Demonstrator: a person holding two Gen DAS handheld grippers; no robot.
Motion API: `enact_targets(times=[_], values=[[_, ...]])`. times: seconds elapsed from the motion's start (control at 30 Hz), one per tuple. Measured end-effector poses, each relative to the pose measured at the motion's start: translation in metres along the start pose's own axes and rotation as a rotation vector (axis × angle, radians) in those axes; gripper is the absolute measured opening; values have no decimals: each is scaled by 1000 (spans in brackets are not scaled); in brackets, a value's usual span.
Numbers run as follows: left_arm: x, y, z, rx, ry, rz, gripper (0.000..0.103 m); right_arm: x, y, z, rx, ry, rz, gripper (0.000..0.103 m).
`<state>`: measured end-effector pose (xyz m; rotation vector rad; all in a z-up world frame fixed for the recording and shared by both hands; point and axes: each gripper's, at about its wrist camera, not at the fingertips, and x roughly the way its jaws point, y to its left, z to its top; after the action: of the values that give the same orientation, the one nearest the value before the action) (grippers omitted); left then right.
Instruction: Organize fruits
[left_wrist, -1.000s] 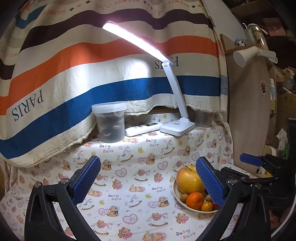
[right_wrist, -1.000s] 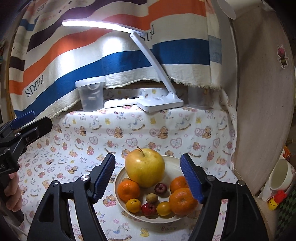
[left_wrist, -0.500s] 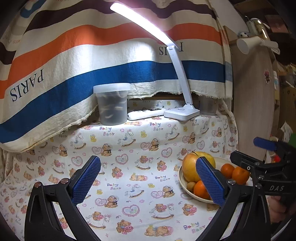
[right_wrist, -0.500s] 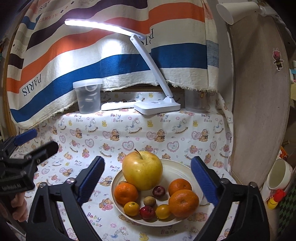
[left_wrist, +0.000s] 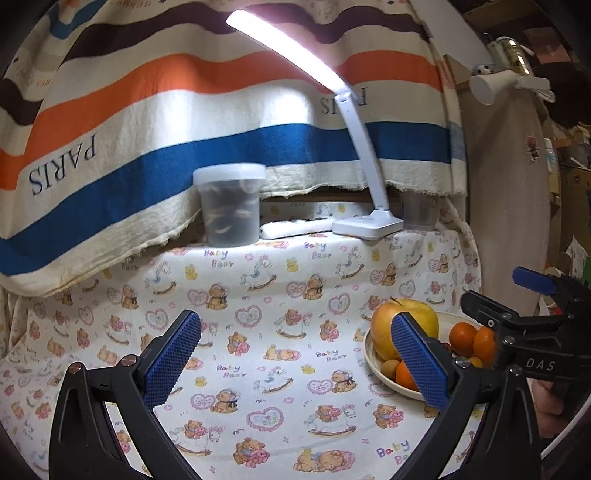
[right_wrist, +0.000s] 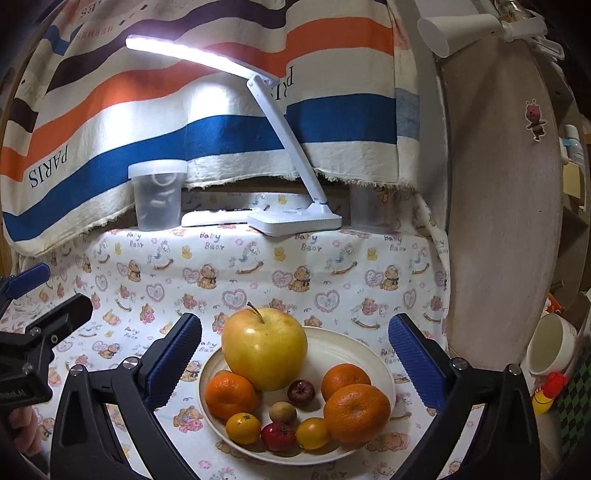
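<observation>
A cream plate (right_wrist: 347, 345) on the bear-print cloth holds a big yellow apple (right_wrist: 264, 351), three oranges (right_wrist: 356, 411), two small yellow-orange fruits (right_wrist: 243, 427), a small red fruit (right_wrist: 279, 435), a dark red one (right_wrist: 301, 391) and a brown one (right_wrist: 282, 411). My right gripper (right_wrist: 295, 363) is open and empty, its jaws standing either side of the plate above it. My left gripper (left_wrist: 297, 365) is open and empty over bare cloth, left of the plate (left_wrist: 373, 363) and apple (left_wrist: 404, 328). The right gripper also shows in the left wrist view (left_wrist: 532, 332).
At the back stand a lidded plastic tub (right_wrist: 158, 195), a white remote (right_wrist: 218, 218), a lit desk lamp (right_wrist: 293, 219) and a clear cup (right_wrist: 365, 210) under a striped hanging cloth. A round wooden board (right_wrist: 506, 206) flanks the right; a white mug (right_wrist: 552, 345) sits below it.
My right gripper's jaws have spread wider and it has drawn back a little from the plate. My left gripper has shifted, so the plate sits further right in its view.
</observation>
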<state>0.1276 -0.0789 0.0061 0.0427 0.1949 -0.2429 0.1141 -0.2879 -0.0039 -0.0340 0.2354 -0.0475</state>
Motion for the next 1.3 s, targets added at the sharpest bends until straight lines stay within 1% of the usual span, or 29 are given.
enact_targets(times=[0.17,0.23,0.4,0.6,0.8,0.93,1.3], values=[[17,8,-4,-39,87,14,102,6,-4,-4,27,34,8,102],[22,8,-5,-42,112,-3,102,8,-7,-4,43,41,-4,102],[15,5,-6,-23,85,19,102,10,-7,-5,42,46,-12,102],[17,10,-5,-41,89,31,102,8,-5,-4,34,37,-20,102],[17,7,-5,-27,95,31,102,7,-6,-4,44,37,-33,102],[17,8,-4,-34,99,46,102,7,-6,-4,41,41,-33,102],[18,7,-4,-27,103,38,102,10,-7,-5,41,47,-29,102]])
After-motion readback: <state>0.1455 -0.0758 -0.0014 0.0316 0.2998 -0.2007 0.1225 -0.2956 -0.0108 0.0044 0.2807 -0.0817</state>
